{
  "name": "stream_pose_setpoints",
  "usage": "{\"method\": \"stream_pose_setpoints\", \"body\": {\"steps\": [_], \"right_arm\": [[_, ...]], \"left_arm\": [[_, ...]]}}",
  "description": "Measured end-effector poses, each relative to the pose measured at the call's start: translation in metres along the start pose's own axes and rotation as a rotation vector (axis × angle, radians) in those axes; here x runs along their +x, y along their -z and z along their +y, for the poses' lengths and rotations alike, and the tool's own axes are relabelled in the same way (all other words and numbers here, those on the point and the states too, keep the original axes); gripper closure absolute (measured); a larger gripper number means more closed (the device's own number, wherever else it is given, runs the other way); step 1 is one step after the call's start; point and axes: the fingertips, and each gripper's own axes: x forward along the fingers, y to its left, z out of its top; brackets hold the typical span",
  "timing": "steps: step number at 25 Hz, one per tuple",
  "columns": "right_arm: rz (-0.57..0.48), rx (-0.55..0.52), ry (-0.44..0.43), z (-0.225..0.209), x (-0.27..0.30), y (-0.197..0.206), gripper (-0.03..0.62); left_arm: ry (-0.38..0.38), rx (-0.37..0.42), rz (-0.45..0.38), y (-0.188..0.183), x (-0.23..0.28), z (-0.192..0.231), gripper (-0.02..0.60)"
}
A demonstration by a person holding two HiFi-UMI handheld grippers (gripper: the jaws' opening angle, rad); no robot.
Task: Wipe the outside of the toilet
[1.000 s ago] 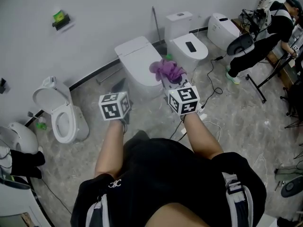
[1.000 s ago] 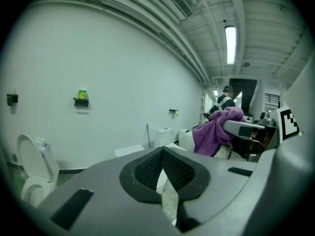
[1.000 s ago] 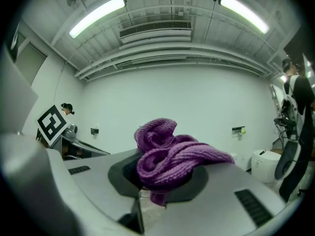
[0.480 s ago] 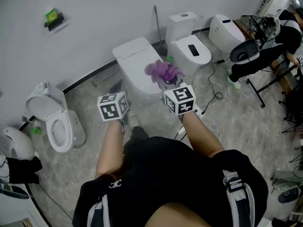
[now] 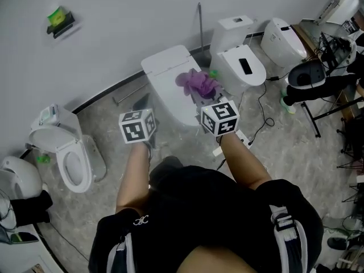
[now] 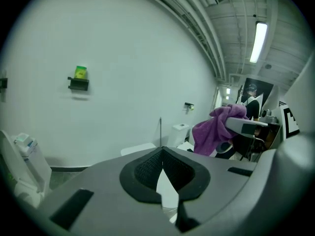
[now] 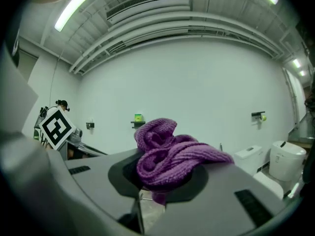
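The white toilet (image 5: 169,79) with its lid down stands against the wall, just beyond both grippers. My right gripper (image 5: 201,96) is shut on a crumpled purple cloth (image 5: 198,84), which hangs over the toilet's right side. In the right gripper view the purple cloth (image 7: 170,156) bulges out from between the jaws of the right gripper (image 7: 160,178). My left gripper (image 5: 142,103) is held in the air left of the toilet, above the floor. The left gripper (image 6: 161,150) has its jaws shut tip to tip, with nothing between them.
An open toilet (image 5: 69,152) stands at the left, a second closed toilet (image 5: 242,61) at the right, and a further white unit (image 5: 284,36) beyond it. Cables (image 5: 261,121) trail over the floor at the right. A person (image 5: 321,73) stands at the far right.
The view has drifted, so the toilet sits slightly lower and further right in the head view. Both grippers keep their pose and the cloth stays gripped. The person at the right has slid toward the edge.
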Motion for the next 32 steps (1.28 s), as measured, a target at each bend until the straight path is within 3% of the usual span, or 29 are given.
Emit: {"method": "stream_pose_setpoints", "body": {"steps": [8,16,25,29,32], "right_arm": [[0.047,-0.052,-0.118,0.002,0.138,0.005,0.523],[0.124,-0.065,-0.173,-0.015,0.235,0.03,0.523],[0.178,-0.03,-0.24,-0.054,0.296,0.092,0.523],[0.245,-0.047,-0.326,-0.073,0.332,0.142,0.523],[0.269,-0.065,-0.44,-0.08,0.36,0.175,0.524]], "left_arm": [[-0.031,-0.047,0.044,-0.033,0.077,0.094,0.575],[-0.044,-0.067,0.099,-0.046,0.137,0.155,0.575],[-0.131,-0.112,0.126,-0.013,0.192,0.178,0.575],[-0.18,-0.143,0.114,0.008,0.228,0.185,0.575],[-0.23,-0.189,0.111,0.024,0.25,0.192,0.575]]}}
